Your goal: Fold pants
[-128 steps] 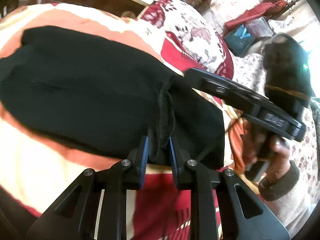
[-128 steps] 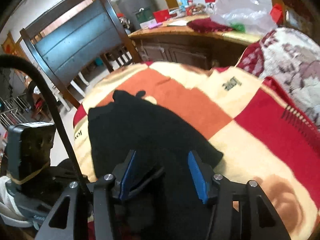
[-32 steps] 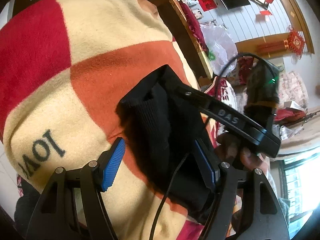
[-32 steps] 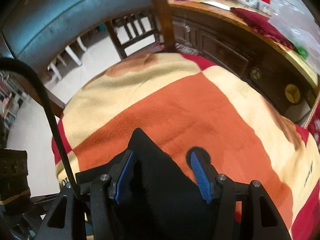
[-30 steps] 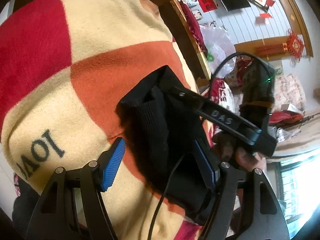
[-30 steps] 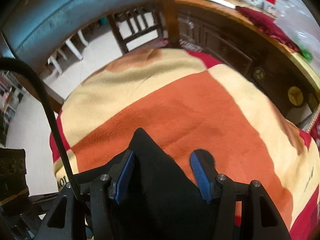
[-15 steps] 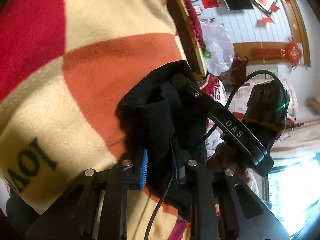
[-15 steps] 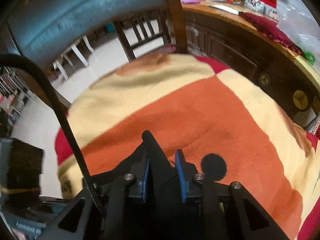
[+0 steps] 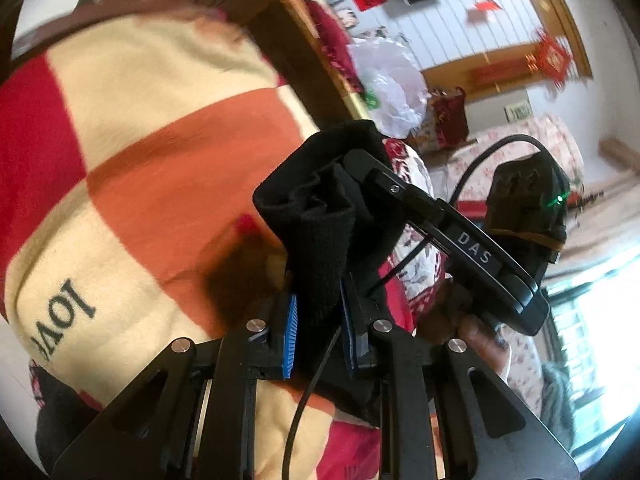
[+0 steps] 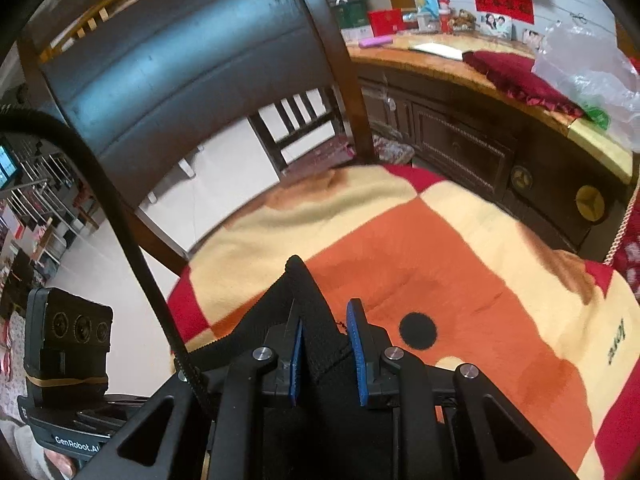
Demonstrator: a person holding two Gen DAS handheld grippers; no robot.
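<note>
The black pants (image 9: 320, 216) are bunched up and lifted off the checked blanket (image 9: 160, 168). My left gripper (image 9: 318, 328) is shut on a thick fold of their ribbed edge. In the left wrist view the right gripper (image 9: 360, 164) comes in from the right and pinches the same black fabric at its top. In the right wrist view my right gripper (image 10: 326, 354) is shut on a black fold of the pants (image 10: 312, 304), which stands up between the blue pads above the orange and cream blanket (image 10: 440, 264).
A wooden chair (image 10: 180, 68) with a blue-grey back stands beyond the blanket's far edge. A dark wooden cabinet (image 10: 480, 136) with a red cloth and a plastic bag (image 10: 588, 64) on top runs along the right. A small black round spot (image 10: 418, 331) lies on the blanket.
Both grippers, open around the fabric a second ago, have shut on it. The pants' end has risen off the blanket with both grippers.
</note>
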